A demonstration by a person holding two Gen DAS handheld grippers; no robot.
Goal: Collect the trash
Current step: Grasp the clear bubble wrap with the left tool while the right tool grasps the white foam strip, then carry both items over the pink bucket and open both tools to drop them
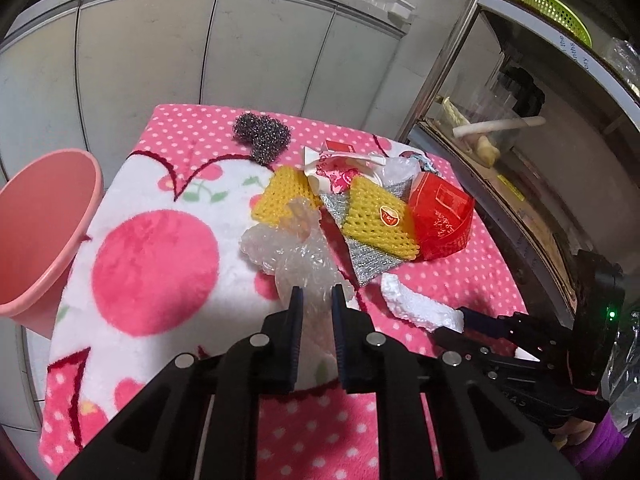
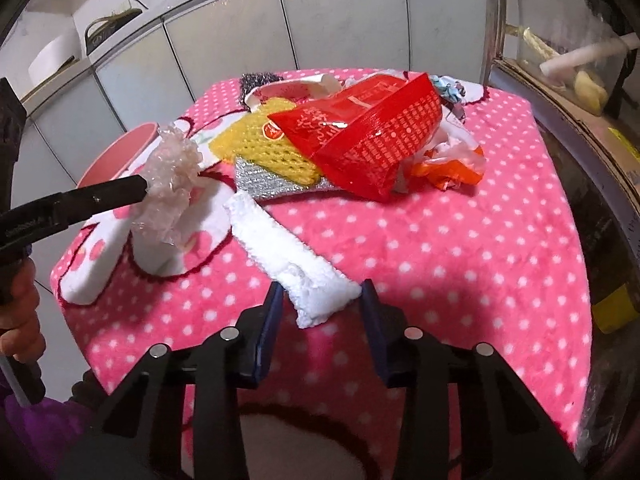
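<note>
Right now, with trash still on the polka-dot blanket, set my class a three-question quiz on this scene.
1. True or false: the left hand-held gripper holds crumpled clear plastic.
2. What lies between the right hand-held gripper fingers?
A. white foam strip
B. red bag
C. steel scourer
3. What colour is the bin beside the table?

Key: 1 true; 2 A; 3 pink.

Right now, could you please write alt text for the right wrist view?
The right gripper closes around the near end of a white foam strip on a pink polka-dot blanket. Beyond lie a red bag and yellow foam netting; at left, the left gripper holds crumpled clear plastic.
</note>
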